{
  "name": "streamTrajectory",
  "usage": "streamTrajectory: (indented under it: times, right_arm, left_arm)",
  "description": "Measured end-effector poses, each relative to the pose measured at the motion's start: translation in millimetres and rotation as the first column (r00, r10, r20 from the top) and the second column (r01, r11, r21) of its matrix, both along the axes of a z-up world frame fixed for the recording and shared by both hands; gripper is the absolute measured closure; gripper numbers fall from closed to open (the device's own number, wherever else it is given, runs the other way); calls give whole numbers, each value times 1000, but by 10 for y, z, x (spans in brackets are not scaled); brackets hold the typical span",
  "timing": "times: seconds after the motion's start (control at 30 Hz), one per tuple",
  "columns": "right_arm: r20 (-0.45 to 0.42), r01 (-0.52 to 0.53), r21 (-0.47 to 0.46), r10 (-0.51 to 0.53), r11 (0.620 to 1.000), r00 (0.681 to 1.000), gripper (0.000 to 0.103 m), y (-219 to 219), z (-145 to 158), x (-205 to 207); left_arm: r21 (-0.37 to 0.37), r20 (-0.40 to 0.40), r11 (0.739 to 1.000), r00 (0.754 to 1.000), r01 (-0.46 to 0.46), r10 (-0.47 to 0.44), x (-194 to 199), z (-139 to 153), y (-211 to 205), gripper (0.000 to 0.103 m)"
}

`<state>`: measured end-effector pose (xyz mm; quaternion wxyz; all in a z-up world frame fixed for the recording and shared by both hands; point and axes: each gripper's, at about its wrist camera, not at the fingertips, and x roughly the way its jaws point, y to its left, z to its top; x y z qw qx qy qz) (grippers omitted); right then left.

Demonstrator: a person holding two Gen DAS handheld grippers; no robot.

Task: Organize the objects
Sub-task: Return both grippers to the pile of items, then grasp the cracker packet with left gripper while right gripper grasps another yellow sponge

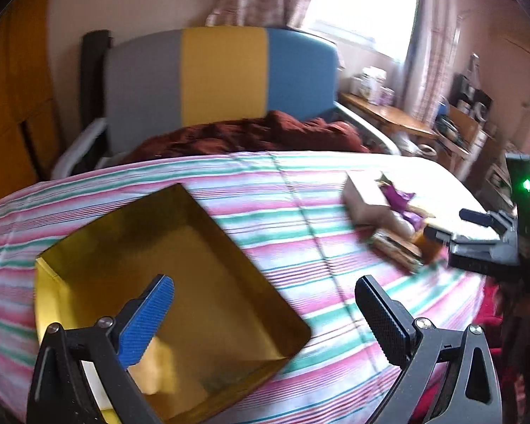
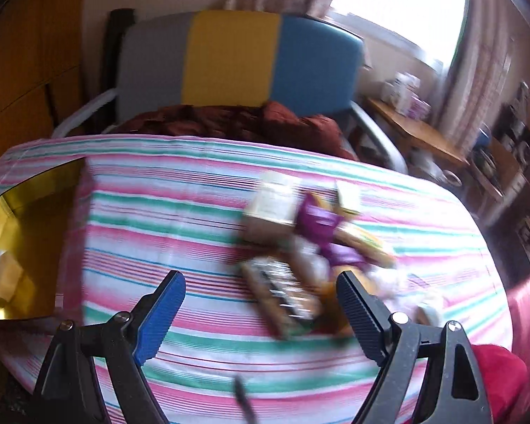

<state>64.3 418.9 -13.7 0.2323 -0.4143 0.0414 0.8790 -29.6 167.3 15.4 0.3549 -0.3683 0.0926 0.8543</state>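
Little is sorted so far: the gold box (image 1: 180,282) on the striped tabletop (image 1: 300,183) holds only something pale in one corner, too blurred to name, while the pile (image 2: 300,254) of small packets, among them a pale carton (image 2: 272,205) and a purple wrapper (image 2: 321,226), lies loose well apart from it. The left tongs (image 1: 265,318) stand apart and empty above the box. The right tongs (image 2: 261,314) are apart and empty too, near the pile, so I judge nearly all the moving is left.
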Motion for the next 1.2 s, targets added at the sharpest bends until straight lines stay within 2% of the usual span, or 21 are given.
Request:
streamTrajectory:
  times: [0.17, 0.27, 0.37, 0.5, 0.57, 0.6, 0.7, 0.8, 1.0, 1.1, 1.2]
  right_arm:
    - [6, 160, -104, -160, 982, 987, 14, 683, 53, 295]
    - [3, 252, -206, -257, 945, 966, 14, 1027, 6, 461]
    - [-18, 315, -313, -337, 896, 941, 14, 1305, -102, 633]
    - [-28, 373, -464, -434, 804, 900, 14, 1562, -352, 811]
    - [-12, 393, -525, -468, 755, 883, 14, 1619, -469, 861]
    - [-34, 380, -562, -480, 735, 877, 14, 1649, -473, 896]
    - [-77, 369, -572, -496, 732, 865, 14, 1661, -433, 955]
    - [-104, 341, -592, -488, 730, 866, 14, 1659, -411, 972]
    - [-121, 308, -578, -452, 756, 884, 14, 1651, -371, 920]
    - [-119, 291, -578, -432, 762, 894, 14, 1644, -390, 866]
    - [-120, 280, -579, -420, 766, 900, 14, 1638, -400, 832]
  left_arm:
    - [-8, 57, 996, 995, 84, -83, 50, -66, 393, 0]
    - [-18, 88, 991, 987, 133, -131, 98, -107, 632, 0]
    - [-30, 100, 981, 978, 189, -186, 155, -148, 876, 0]
    - [-62, 125, 965, 962, 253, -244, 206, -246, 1212, 0]
    - [-78, 160, 959, 953, 273, -258, 195, -325, 1395, 0]
    - [-80, 183, 957, 948, 280, -262, 181, -361, 1486, 0]
    - [-102, 236, 955, 940, 277, -248, 138, -516, 1801, 0]
    - [-125, 299, 958, 930, 260, -213, 80, -699, 2110, 0]
    - [-145, 434, 977, 897, 157, -79, -115, -1039, 2525, 0]
    - [-144, 449, 984, 893, 104, -29, -156, -1107, 2655, 0]
    - [-157, 453, 983, 891, 95, -14, -146, -1161, 2799, 0]
